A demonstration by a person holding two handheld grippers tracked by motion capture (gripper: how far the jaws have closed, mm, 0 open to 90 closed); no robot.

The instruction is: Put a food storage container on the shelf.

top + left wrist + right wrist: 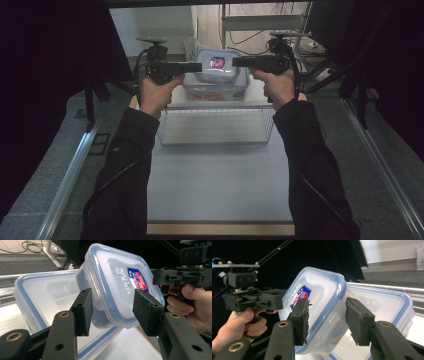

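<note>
Both grippers, left (196,66) and right (238,62), seemingly pinch the small lidded container (218,66) between them (larger container (37,297) just below), which I hold up.

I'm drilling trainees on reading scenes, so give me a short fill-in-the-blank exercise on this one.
1. The small container with the sticker is held up between ___ grippers.
2. Its lid has a rim coloured ___.
3. Behind it sits a ___ container of the same kind.
4. On the table, nearer the person, stands a white wire ___.

Missing words: two; blue; larger; basket
</note>
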